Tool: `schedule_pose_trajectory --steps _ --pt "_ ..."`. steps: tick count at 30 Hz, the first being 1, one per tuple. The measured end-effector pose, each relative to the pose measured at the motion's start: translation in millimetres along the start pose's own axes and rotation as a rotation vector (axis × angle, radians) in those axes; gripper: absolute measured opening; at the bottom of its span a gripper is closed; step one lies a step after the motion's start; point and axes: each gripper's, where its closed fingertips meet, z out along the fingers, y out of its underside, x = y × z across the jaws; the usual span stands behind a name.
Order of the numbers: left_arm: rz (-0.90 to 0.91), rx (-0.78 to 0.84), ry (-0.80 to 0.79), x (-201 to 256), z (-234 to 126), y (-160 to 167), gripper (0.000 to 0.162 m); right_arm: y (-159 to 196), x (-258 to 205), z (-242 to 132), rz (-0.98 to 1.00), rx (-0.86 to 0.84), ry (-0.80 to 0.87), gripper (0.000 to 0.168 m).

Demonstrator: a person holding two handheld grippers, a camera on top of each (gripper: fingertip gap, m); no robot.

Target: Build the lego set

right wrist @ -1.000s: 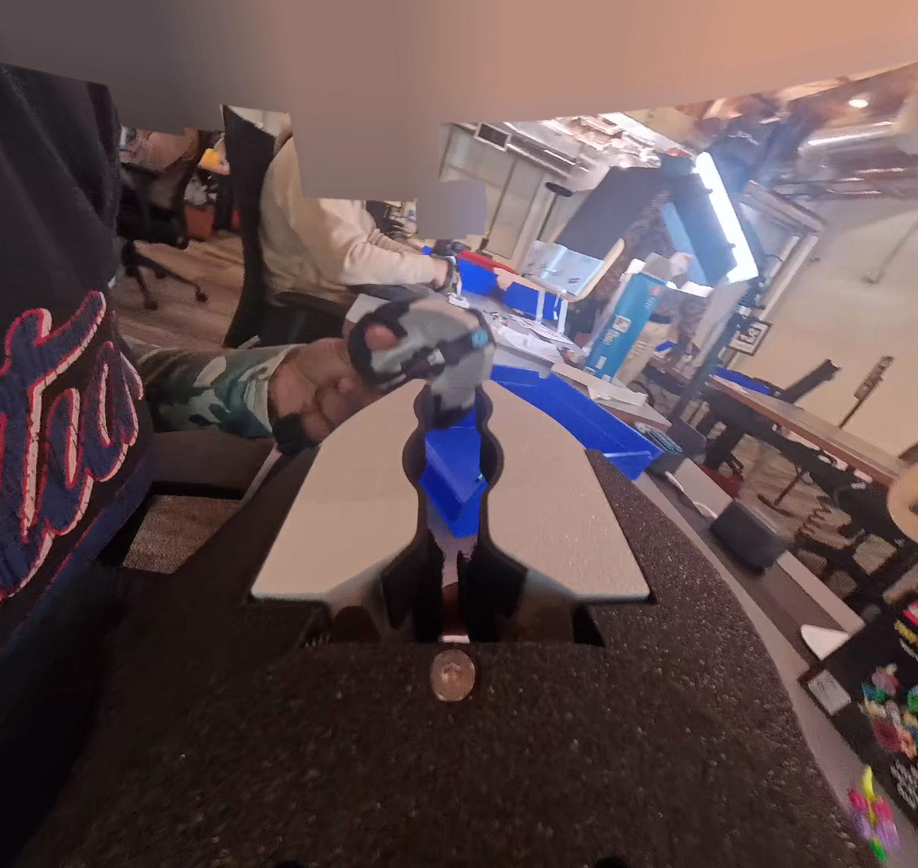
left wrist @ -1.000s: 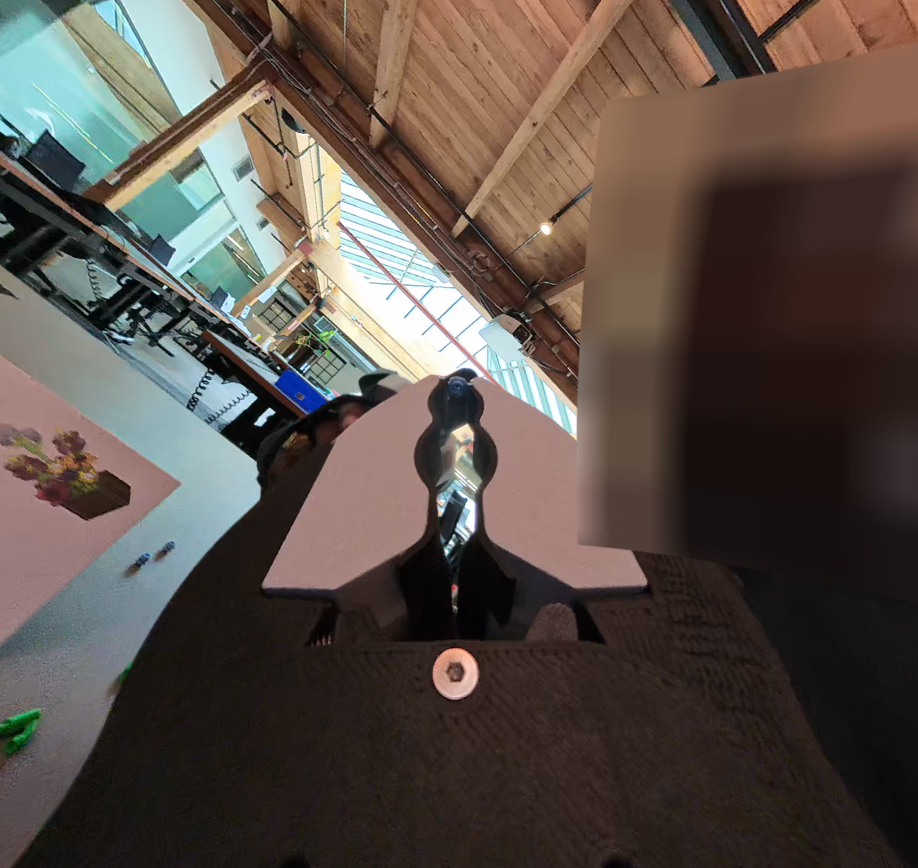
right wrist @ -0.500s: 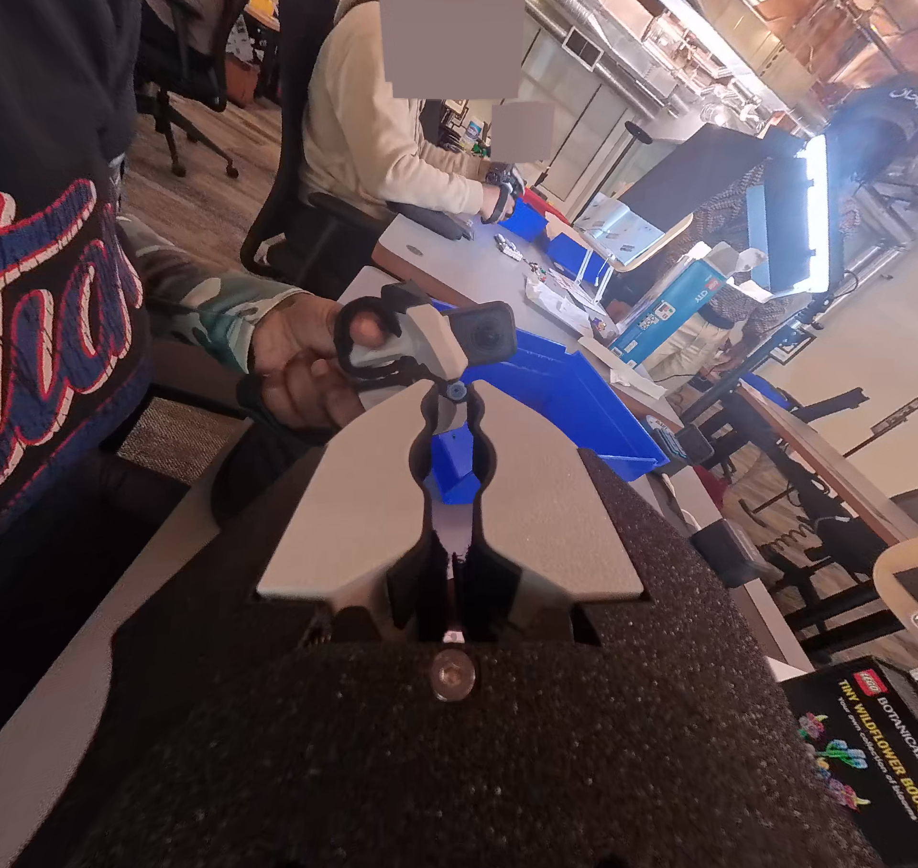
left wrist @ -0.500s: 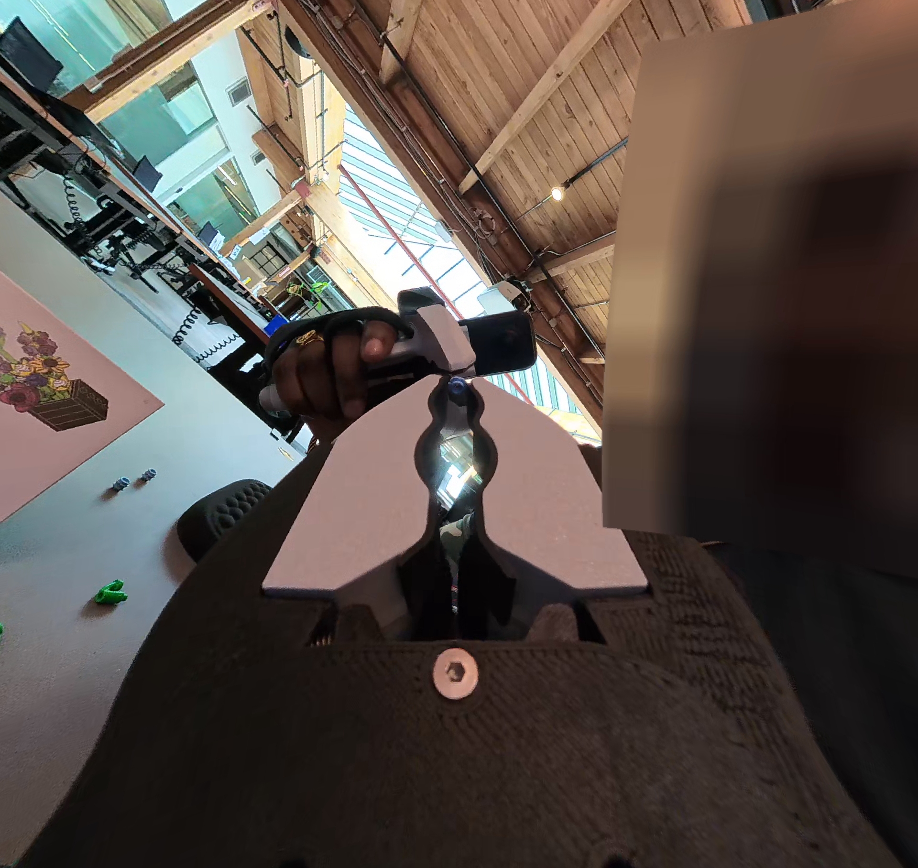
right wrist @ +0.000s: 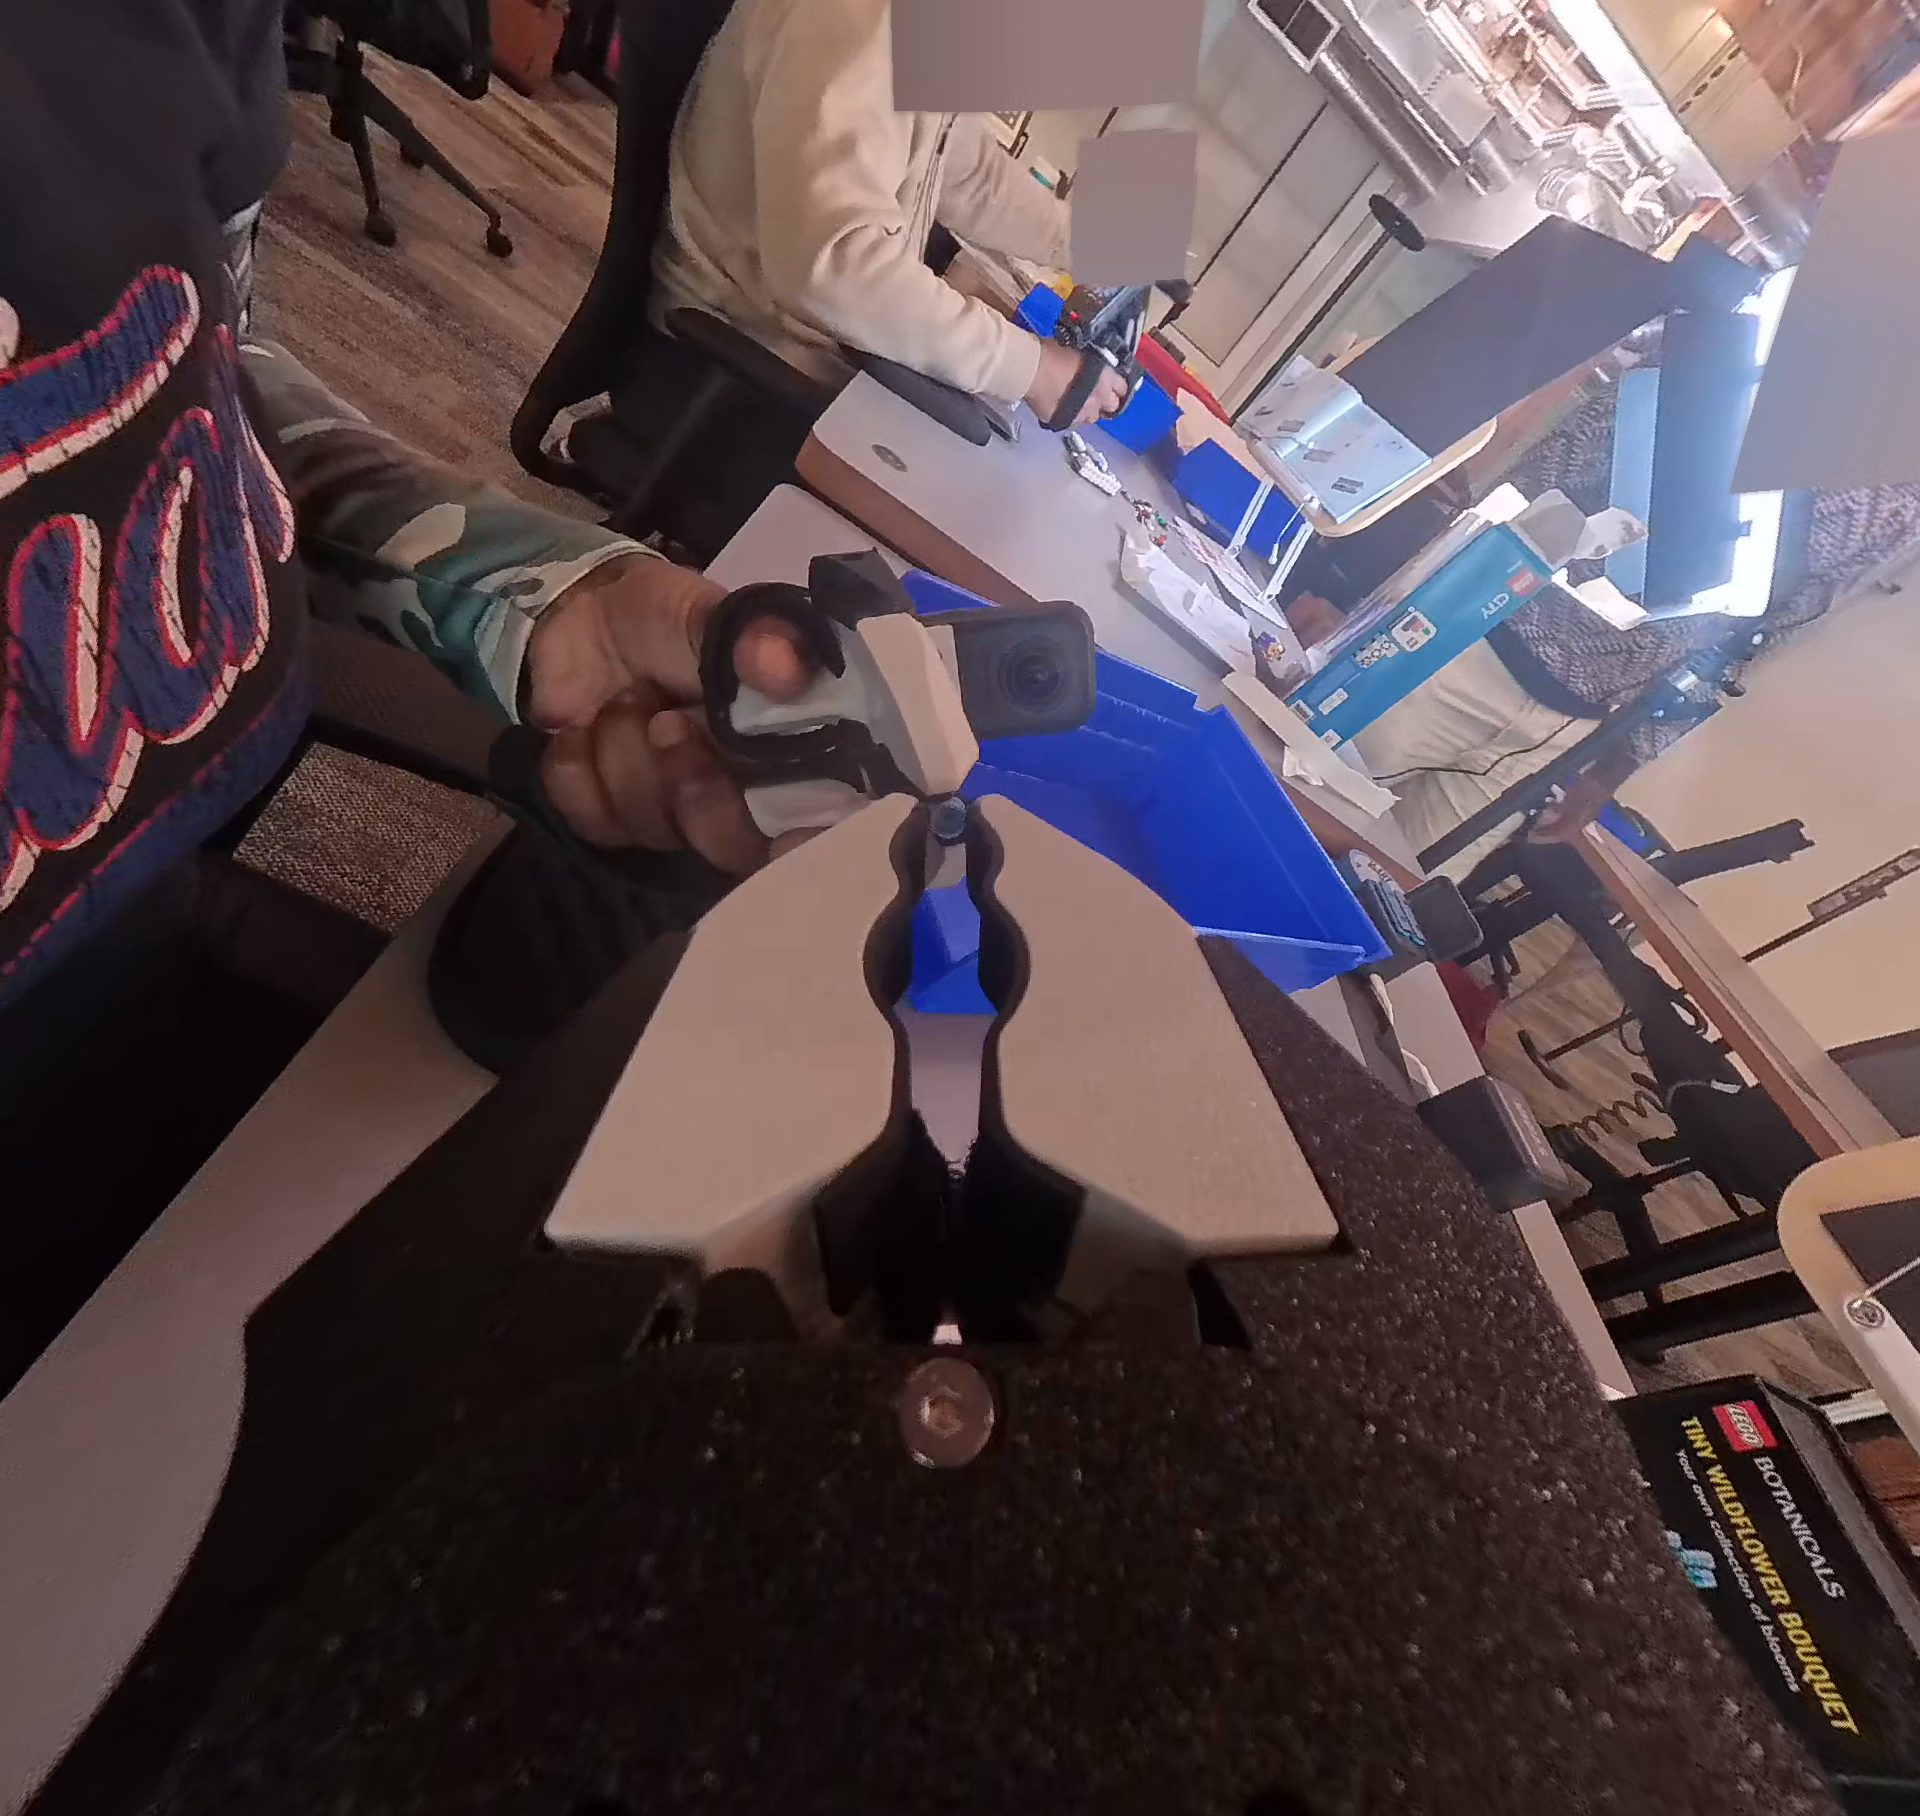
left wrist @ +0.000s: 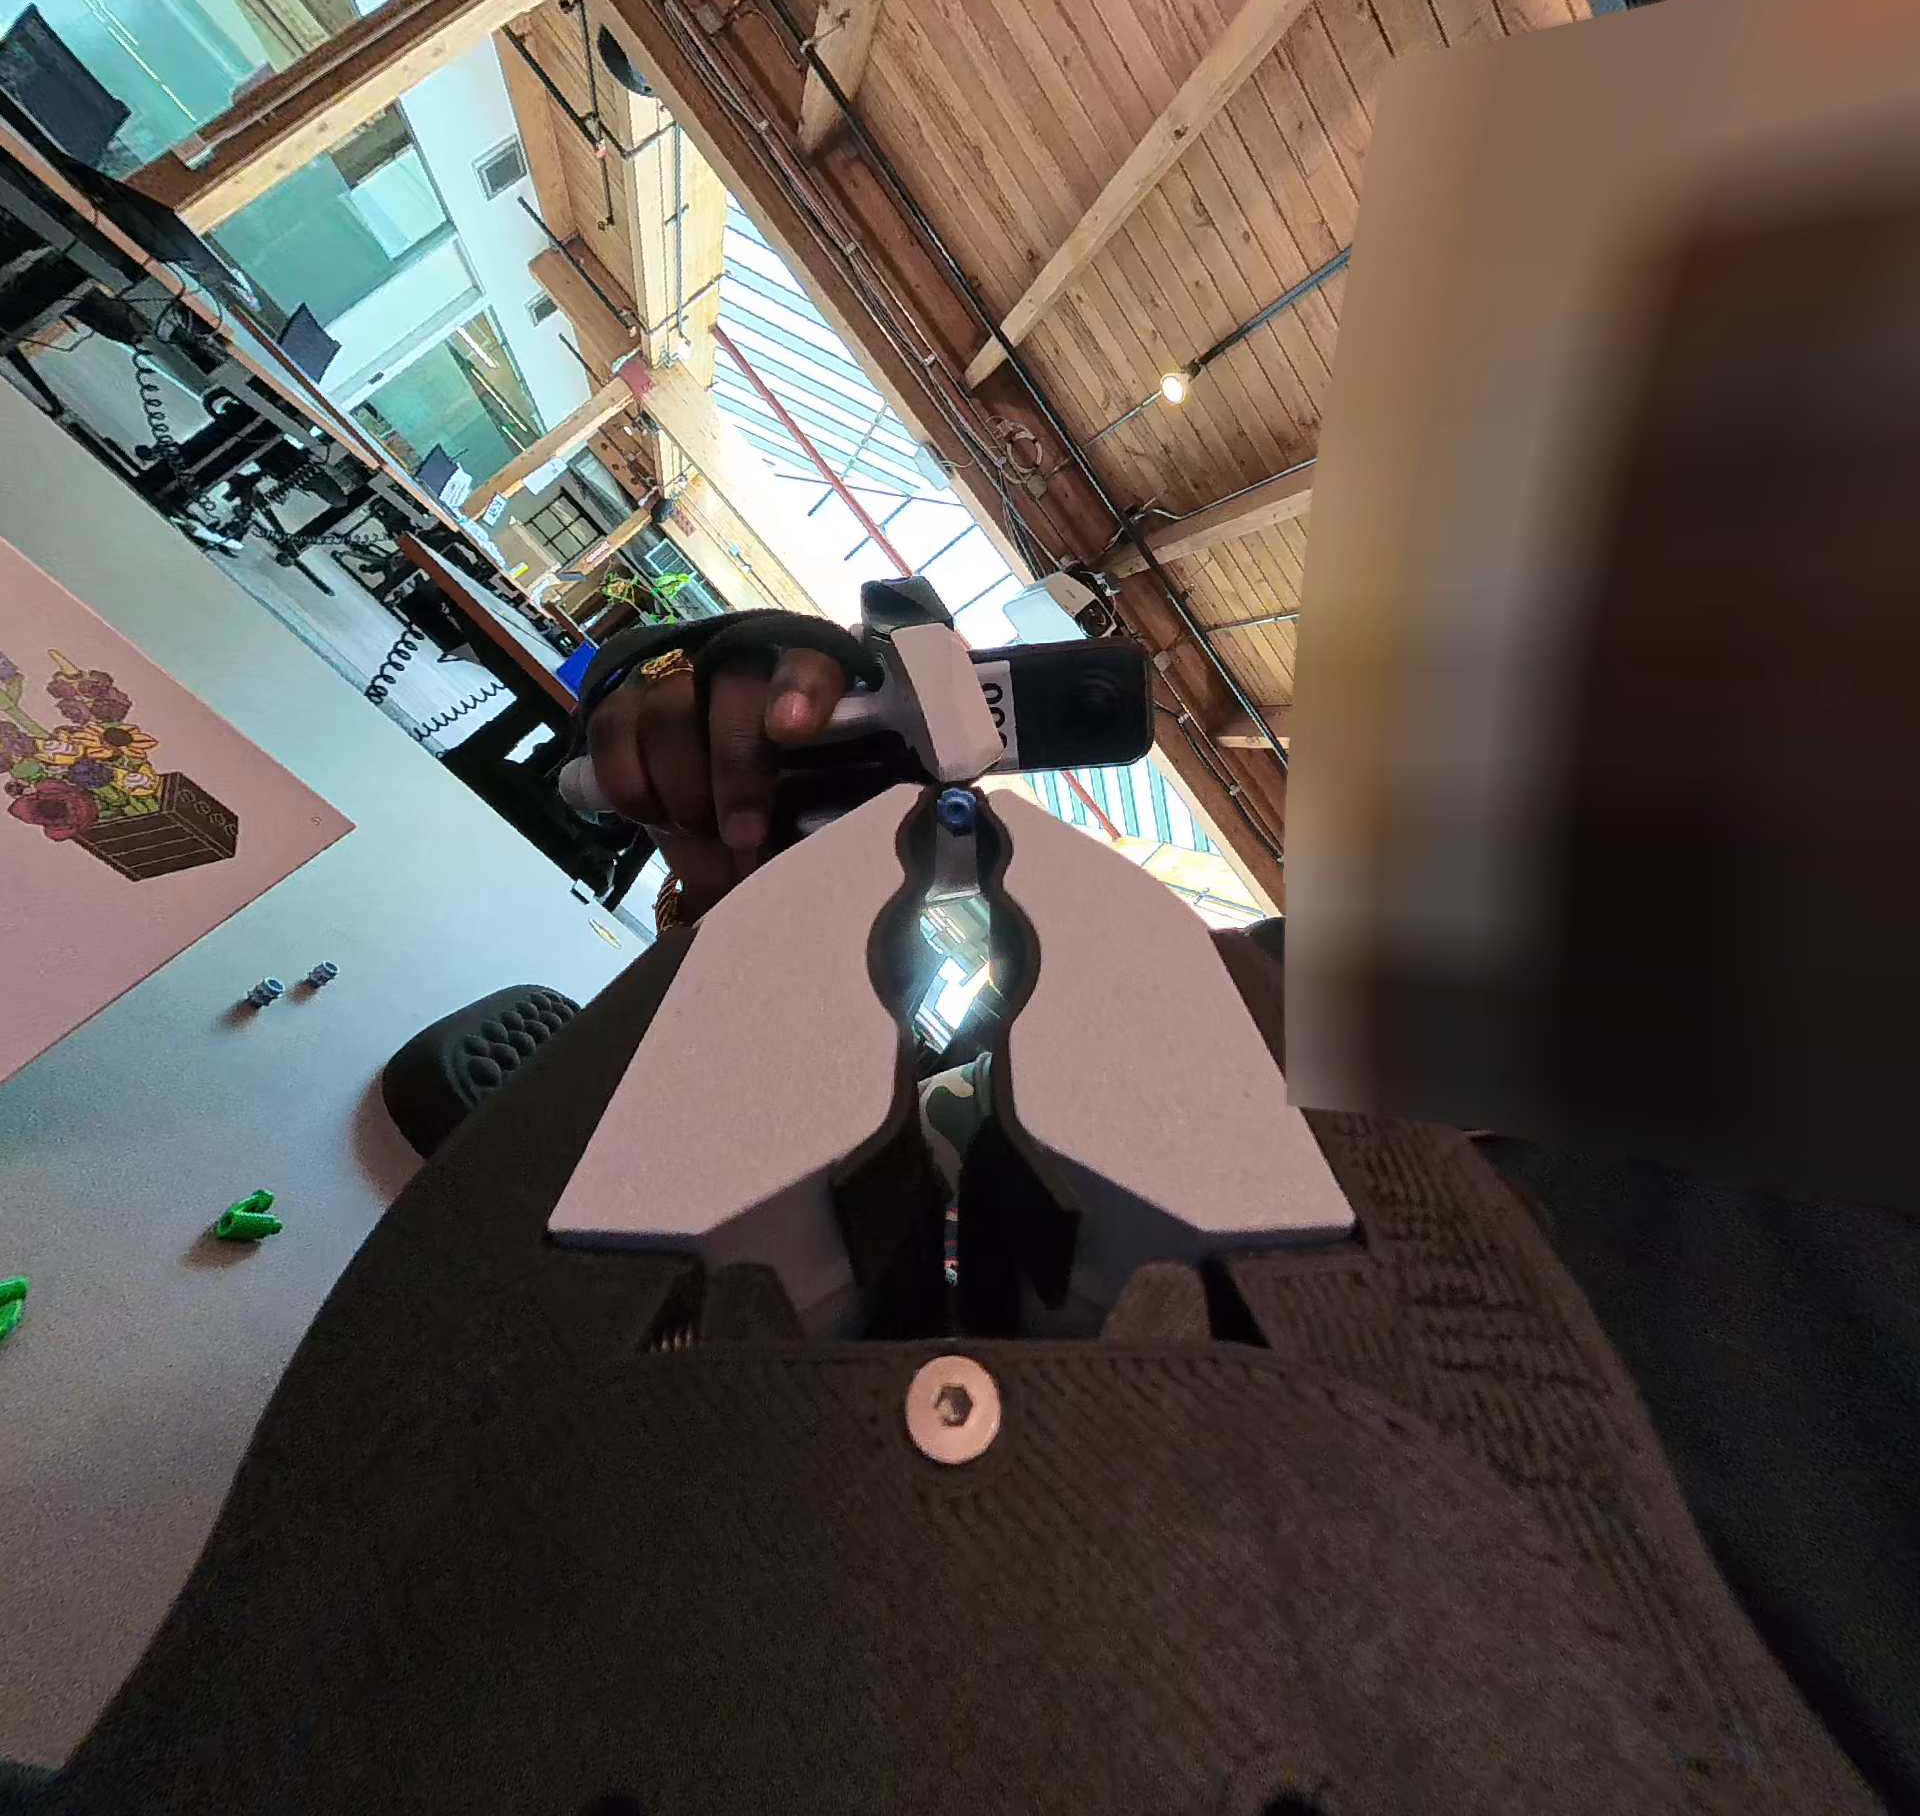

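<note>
My left gripper (left wrist: 954,833) points upward and is shut on a small blue round lego piece (left wrist: 954,808) at its tips. My right gripper (right wrist: 948,836) is shut on a small dark blue piece (right wrist: 948,817) at its tips. The two grippers face each other tip to tip above the grey table (left wrist: 125,1454). The right gripper, with a hand on it, shows opposite in the left wrist view (left wrist: 940,717). The left one shows in the right wrist view (right wrist: 914,696). I cannot tell whether they hold one shared piece or two pressed together.
A pink instruction sheet (left wrist: 94,831) lies on the table's left, with two small grey-blue pieces (left wrist: 291,982) and green pieces (left wrist: 247,1218) near it. A blue bin (right wrist: 1164,831) sits behind the grippers. A black lego box (right wrist: 1766,1579) lies at the lower right. Another person sits at a far desk (right wrist: 831,208). Left and right tips are no more than a few centimetres apart.
Both grippers have swung round and come together tip to tip. The opposite gripper and its hand now show fully above each view's fingertips. Both stayed shut.
</note>
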Motion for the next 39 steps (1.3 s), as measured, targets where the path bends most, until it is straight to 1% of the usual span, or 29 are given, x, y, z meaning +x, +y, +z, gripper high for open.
schedule_pose_trajectory --steps 3,5,6,8,11,14,16,18,24,29,39 --pt "0.026 -0.021 -0.022 -2 1 1 0.008 2 0 -2 0.008 -0.017 -0.013 0.006" --pt "0.12 -0.071 -0.098 -8 -1 1 0.017 7 3 -7 0.031 -0.046 -0.012 0.006" --pt "0.198 -0.106 -0.165 -13 -5 0 0.022 12 2 -11 0.059 -0.079 -0.027 0.006" --pt "0.383 -0.187 -0.333 -24 -16 -3 0.028 35 -6 -21 0.156 -0.212 -0.086 0.006" --pt "0.622 -0.283 -0.565 -36 -37 -12 0.033 82 -40 -36 0.357 -0.481 -0.224 0.007" --pt "0.729 -0.346 -0.691 -44 -53 -13 0.037 116 -75 -44 0.511 -0.667 -0.315 0.007" --pt "0.735 -0.376 -0.721 -49 -58 -8 0.041 134 -92 -48 0.528 -0.775 -0.351 0.007" --pt "0.729 -0.393 -0.739 -54 -62 -3 0.043 143 -102 -50 0.525 -0.844 -0.37 0.007" --pt "0.731 -0.42 -0.753 -60 -66 4 0.045 156 -113 -54 0.505 -0.959 -0.405 0.007" --pt "0.734 -0.429 -0.748 -60 -67 3 0.047 159 -114 -55 0.488 -0.992 -0.419 0.007" --pt "0.735 -0.446 -0.75 -60 -70 5 0.047 162 -117 -56 0.496 -0.994 -0.413 0.009"
